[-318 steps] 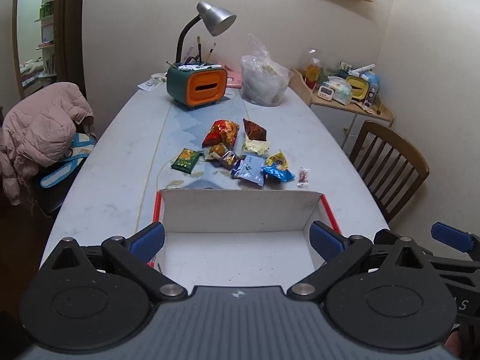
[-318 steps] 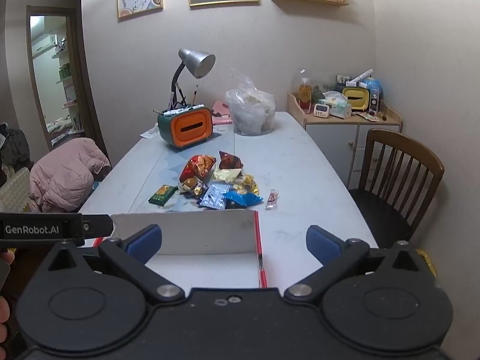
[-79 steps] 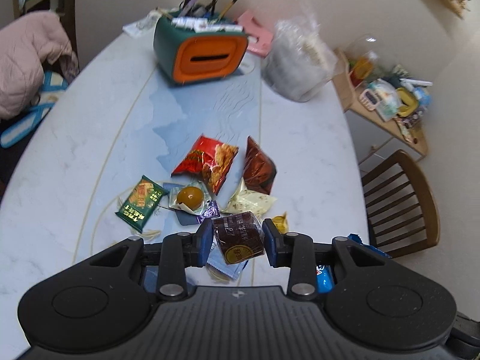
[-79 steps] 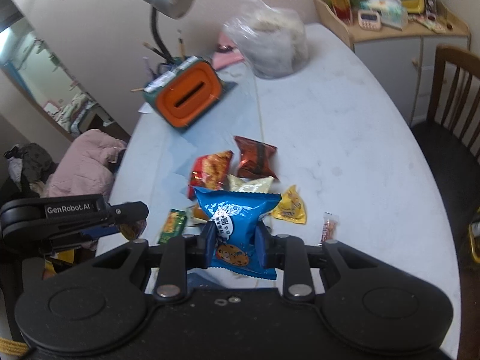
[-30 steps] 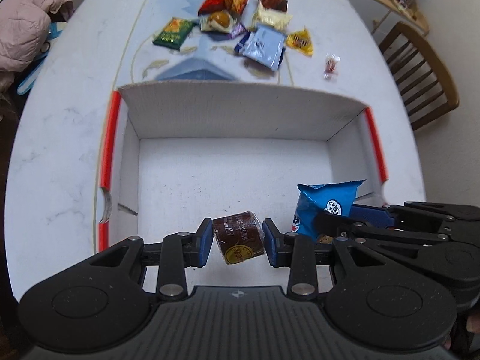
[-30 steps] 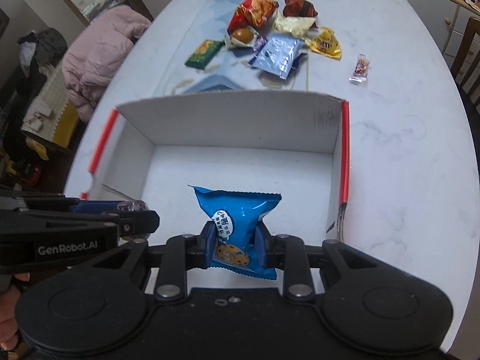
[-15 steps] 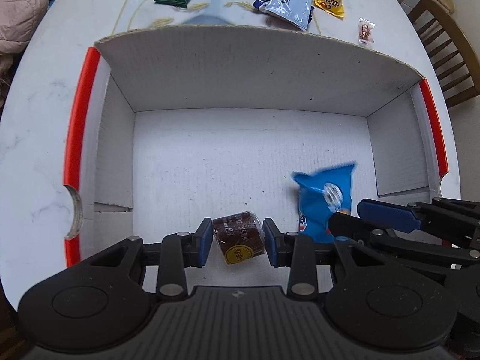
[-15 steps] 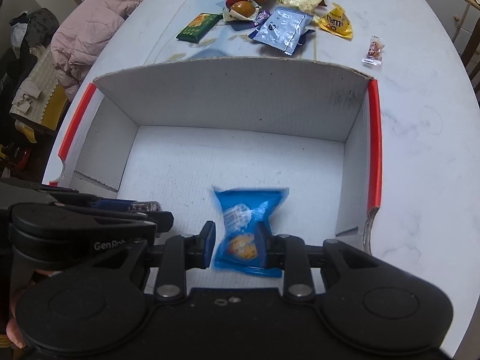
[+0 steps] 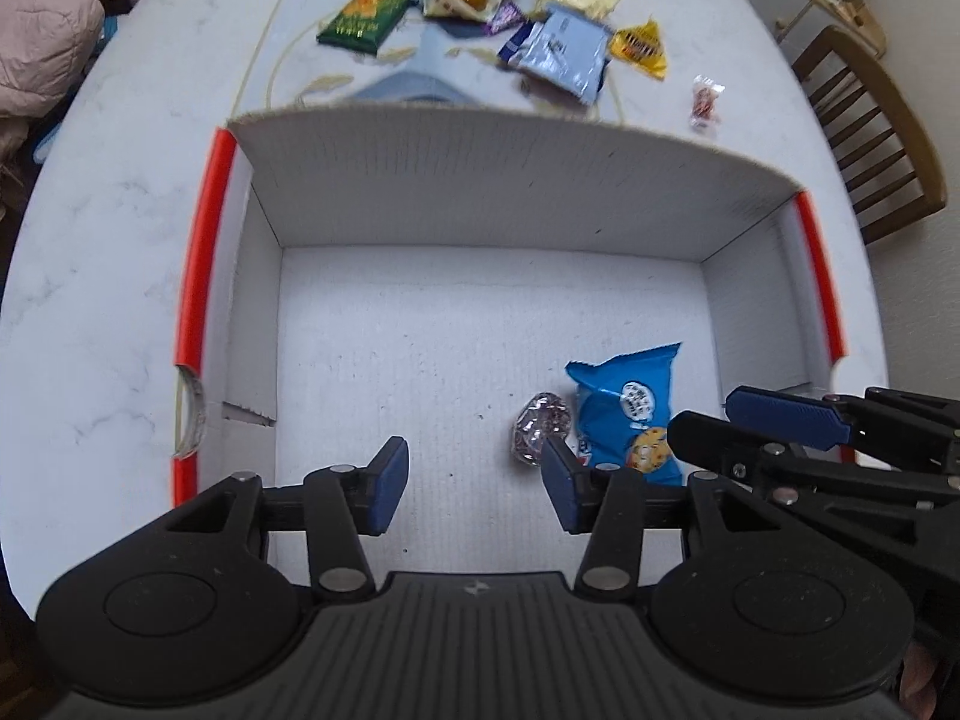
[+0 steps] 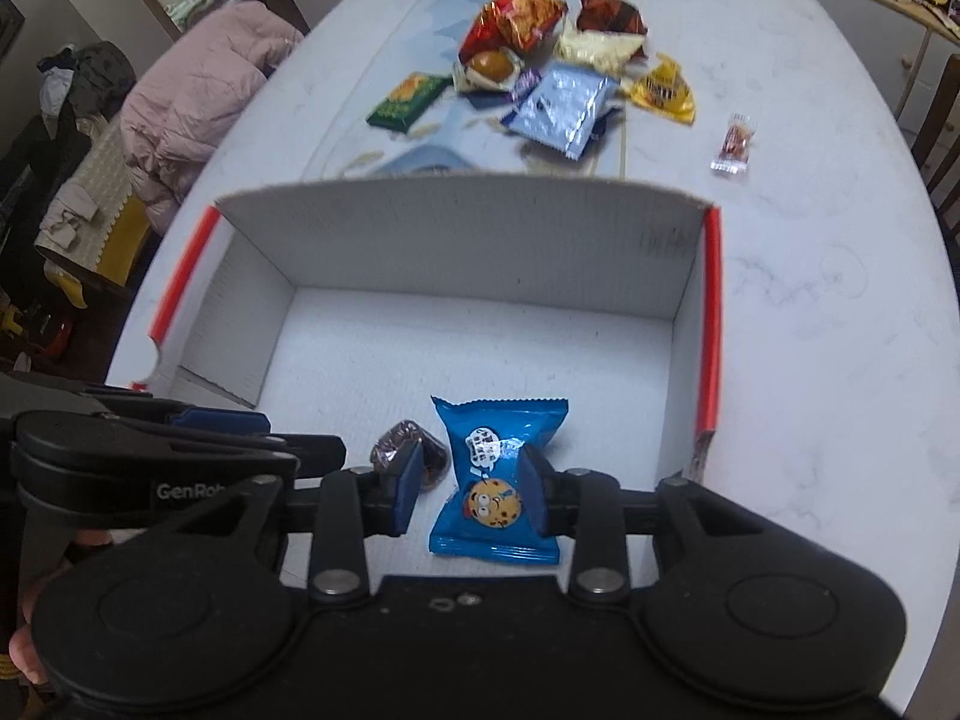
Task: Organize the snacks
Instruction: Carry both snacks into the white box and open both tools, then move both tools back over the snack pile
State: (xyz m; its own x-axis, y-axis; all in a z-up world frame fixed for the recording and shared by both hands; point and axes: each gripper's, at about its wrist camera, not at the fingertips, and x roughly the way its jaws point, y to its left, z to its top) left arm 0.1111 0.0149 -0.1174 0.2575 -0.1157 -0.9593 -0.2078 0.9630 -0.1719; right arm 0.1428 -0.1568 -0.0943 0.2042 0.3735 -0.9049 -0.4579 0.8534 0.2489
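**Both snacks released into the box**

The left gripper [image 9: 474, 483] has just been opening and stands empty; its brown wrapped snack [image 9: 538, 428] lies just ahead of its right finger. The right gripper [image 10: 469, 487] has also been opening, its pads clear of the blue cookie packet [image 10: 497, 471] lying between them on the white box [image 10: 462, 228] floor. Beyond the box, more snacks [image 10: 561, 99] wait.

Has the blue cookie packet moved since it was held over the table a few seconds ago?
Yes. The blue cookie packet now lies on the white box floor, near its right wall, released between the right gripper's opened jaws.
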